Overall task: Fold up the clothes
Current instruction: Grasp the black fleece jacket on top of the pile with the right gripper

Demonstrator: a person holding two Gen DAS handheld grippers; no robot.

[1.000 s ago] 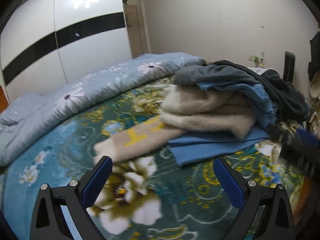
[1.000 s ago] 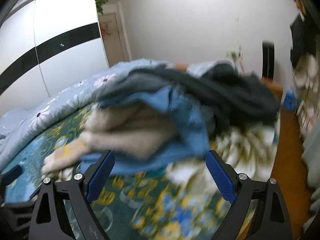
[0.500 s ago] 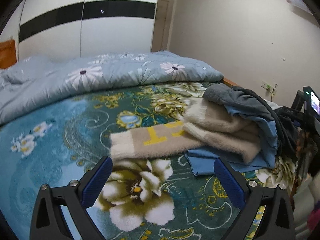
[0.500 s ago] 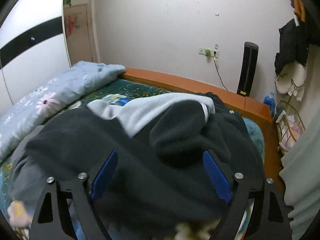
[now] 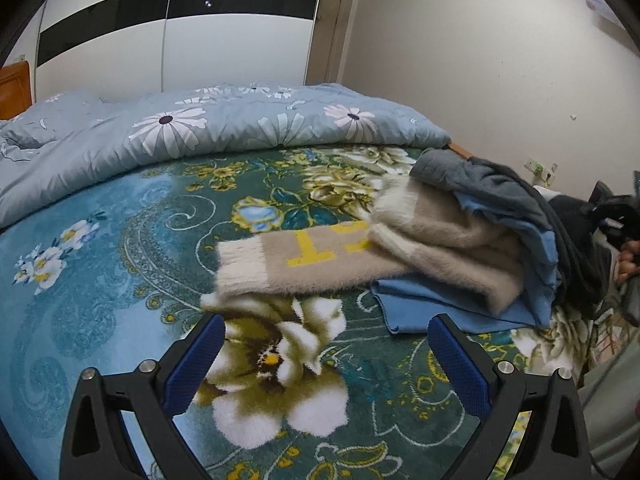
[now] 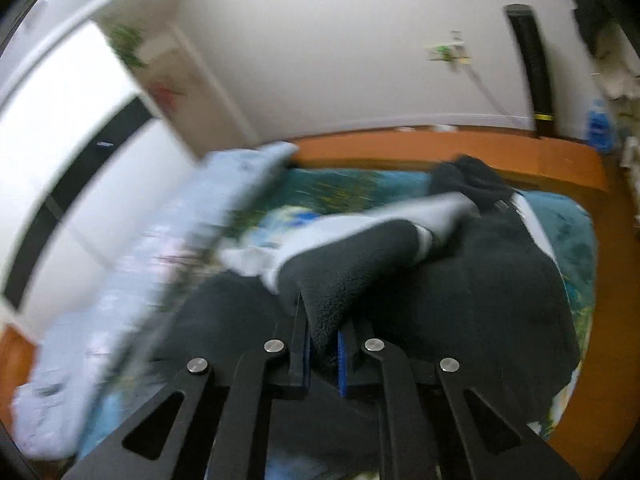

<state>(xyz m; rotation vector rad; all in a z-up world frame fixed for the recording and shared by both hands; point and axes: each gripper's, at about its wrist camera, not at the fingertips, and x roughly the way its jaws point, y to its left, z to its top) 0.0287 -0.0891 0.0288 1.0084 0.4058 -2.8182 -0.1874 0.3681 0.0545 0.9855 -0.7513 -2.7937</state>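
Here our left tool hangs spread wide above the bed, beige sweater heaped ahead. Over on the right view, our right tool pinches the black fleece atop the pile.

Right claw clamped on a raised fold of the black fleece garment, blue pads pressed against it from both sides. Behind the fleece, a light grey panel of the same heap, then teal floral bedding. Left of the fleece, a blurred pale blue quilt. Beyond it, the orange wooden bed frame and a black tower against the wall.
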